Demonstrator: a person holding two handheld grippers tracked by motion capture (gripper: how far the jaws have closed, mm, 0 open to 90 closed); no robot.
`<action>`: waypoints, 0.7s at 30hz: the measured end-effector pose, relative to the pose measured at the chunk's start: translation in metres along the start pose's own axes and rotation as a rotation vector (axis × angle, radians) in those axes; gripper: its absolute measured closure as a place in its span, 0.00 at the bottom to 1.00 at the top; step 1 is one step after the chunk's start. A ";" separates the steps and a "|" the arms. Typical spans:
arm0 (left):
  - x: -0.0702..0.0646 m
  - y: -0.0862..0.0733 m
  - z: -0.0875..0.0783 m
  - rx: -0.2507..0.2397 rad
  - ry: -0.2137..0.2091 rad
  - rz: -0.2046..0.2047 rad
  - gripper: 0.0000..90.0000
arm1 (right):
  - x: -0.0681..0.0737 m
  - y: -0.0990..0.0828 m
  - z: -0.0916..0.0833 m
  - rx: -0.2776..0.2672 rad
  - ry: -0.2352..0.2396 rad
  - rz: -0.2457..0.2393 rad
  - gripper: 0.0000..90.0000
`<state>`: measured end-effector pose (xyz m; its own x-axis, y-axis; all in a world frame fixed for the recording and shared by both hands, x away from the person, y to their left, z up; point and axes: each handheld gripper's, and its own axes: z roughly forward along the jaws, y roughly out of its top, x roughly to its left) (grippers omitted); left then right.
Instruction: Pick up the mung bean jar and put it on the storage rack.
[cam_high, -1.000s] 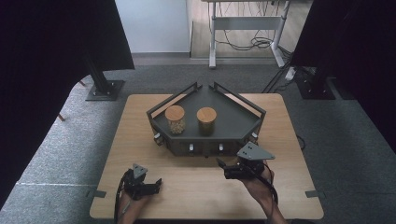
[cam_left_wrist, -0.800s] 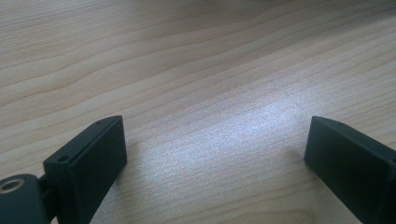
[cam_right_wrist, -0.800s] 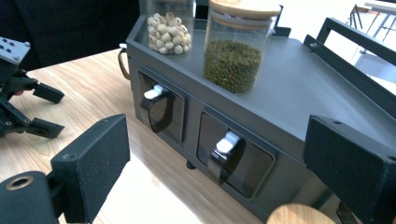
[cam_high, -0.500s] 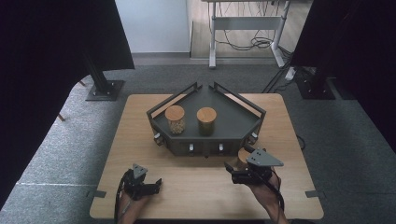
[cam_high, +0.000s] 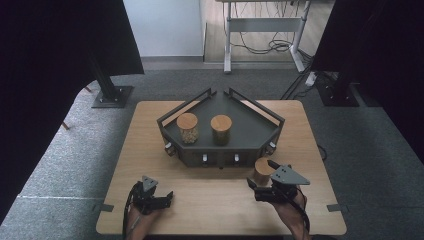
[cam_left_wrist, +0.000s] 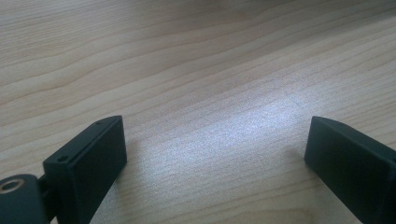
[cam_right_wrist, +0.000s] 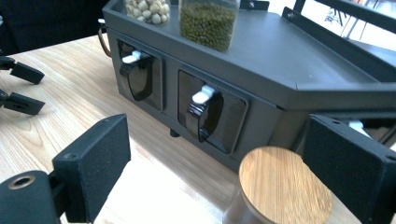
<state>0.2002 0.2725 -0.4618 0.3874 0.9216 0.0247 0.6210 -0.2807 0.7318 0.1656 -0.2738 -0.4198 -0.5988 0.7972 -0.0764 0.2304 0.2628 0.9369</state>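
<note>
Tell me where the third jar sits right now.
In the high view, the jar stands on the table, just before the tray's right front corner, close by the right gripper.

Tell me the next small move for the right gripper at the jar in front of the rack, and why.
Probably ease the right gripper lower and forward, then close. Its jaws stand open on either side of the wooden-lidded jar, which sits on the table off-centre, nearer one jaw, with the lid about level with the jaw tips. Centring first should give a squarer grip.
</note>
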 end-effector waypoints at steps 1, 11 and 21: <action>0.000 0.000 0.000 0.000 0.000 0.000 0.06 | 0.000 -0.001 0.000 0.002 -0.004 -0.001 0.08; 0.000 0.000 0.000 0.000 0.001 -0.001 0.06 | 0.000 -0.016 -0.004 0.033 -0.041 0.012 0.08; -0.001 0.000 0.000 0.000 0.002 -0.001 0.06 | 0.002 -0.027 -0.006 0.056 -0.072 0.003 0.09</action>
<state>0.1996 0.2719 -0.4617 0.3854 0.9224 0.0249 0.6217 -0.2795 0.7316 0.1536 -0.2826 -0.4428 -0.5418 0.8346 -0.0998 0.2760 0.2888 0.9168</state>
